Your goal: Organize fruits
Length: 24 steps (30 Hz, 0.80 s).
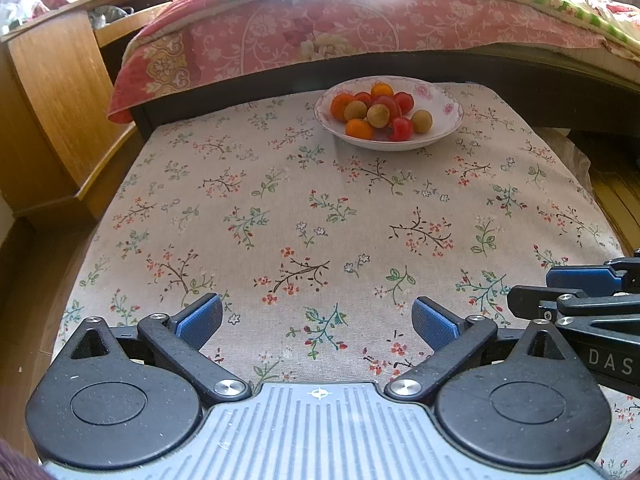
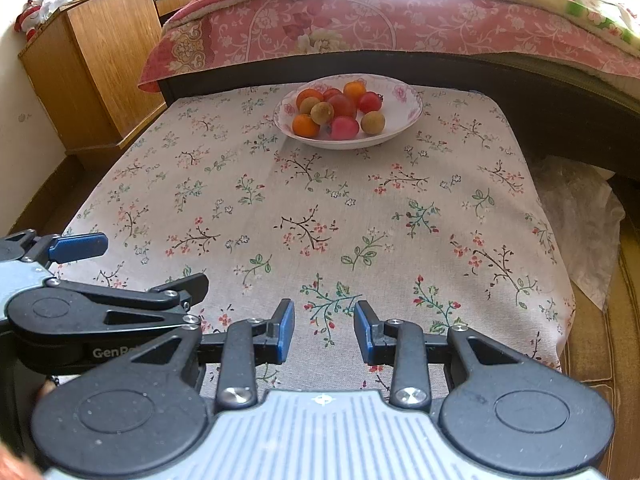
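Fruit piled in the bowl (image 1: 448, 118) sits at the upper centre of both wrist views, well apart from both grippers across the bare flowered surface (image 1: 320, 216), left gripper (image 1: 316, 320) with jaws wide apart, right gripper (image 2: 324, 332) with jaws narrowly parted, both empty, neither clearly nearer

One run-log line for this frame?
fruits: all in bowl | left gripper: open, empty | right gripper: open, empty | cloth: bare
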Each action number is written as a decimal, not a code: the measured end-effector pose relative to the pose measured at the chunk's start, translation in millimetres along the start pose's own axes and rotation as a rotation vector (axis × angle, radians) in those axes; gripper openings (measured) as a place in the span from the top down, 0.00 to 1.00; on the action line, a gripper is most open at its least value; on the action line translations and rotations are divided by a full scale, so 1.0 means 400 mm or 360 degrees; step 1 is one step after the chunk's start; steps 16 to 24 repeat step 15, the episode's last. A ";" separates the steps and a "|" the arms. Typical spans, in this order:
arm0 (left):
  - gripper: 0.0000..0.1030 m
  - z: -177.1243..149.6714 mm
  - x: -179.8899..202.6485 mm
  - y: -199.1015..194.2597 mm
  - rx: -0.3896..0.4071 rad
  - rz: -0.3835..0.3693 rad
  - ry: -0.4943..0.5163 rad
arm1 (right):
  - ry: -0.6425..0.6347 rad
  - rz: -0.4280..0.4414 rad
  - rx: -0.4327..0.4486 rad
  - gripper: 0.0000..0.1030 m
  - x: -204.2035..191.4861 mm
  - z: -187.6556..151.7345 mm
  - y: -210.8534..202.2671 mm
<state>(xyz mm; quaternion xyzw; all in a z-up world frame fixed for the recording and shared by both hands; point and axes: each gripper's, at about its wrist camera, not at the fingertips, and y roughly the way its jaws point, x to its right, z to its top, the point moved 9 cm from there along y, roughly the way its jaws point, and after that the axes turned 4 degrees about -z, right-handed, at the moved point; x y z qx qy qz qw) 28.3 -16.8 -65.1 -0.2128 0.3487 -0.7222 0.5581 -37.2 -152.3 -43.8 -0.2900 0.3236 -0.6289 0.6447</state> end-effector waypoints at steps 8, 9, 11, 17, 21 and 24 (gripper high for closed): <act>0.01 -0.005 -0.003 0.003 -0.0003 0.0000 0.0006 | -0.0001 0.0000 -0.0003 0.65 0.001 0.000 0.002; 0.01 -0.006 -0.003 0.005 -0.0004 -0.0001 0.0008 | -0.0001 0.0000 -0.0003 0.65 0.001 -0.002 0.003; 0.01 -0.007 -0.004 0.007 -0.0002 0.0001 0.0010 | -0.0001 0.0001 -0.0005 0.65 0.001 -0.003 0.004; 0.00 -0.002 -0.007 0.005 0.0016 0.0019 0.0013 | -0.0004 0.0000 0.0004 0.65 0.001 0.000 0.006; 0.00 -0.002 -0.007 0.005 0.0016 0.0019 0.0013 | -0.0004 0.0000 0.0004 0.65 0.001 0.000 0.006; 0.00 -0.002 -0.007 0.005 0.0016 0.0019 0.0013 | -0.0004 0.0000 0.0004 0.65 0.001 0.000 0.006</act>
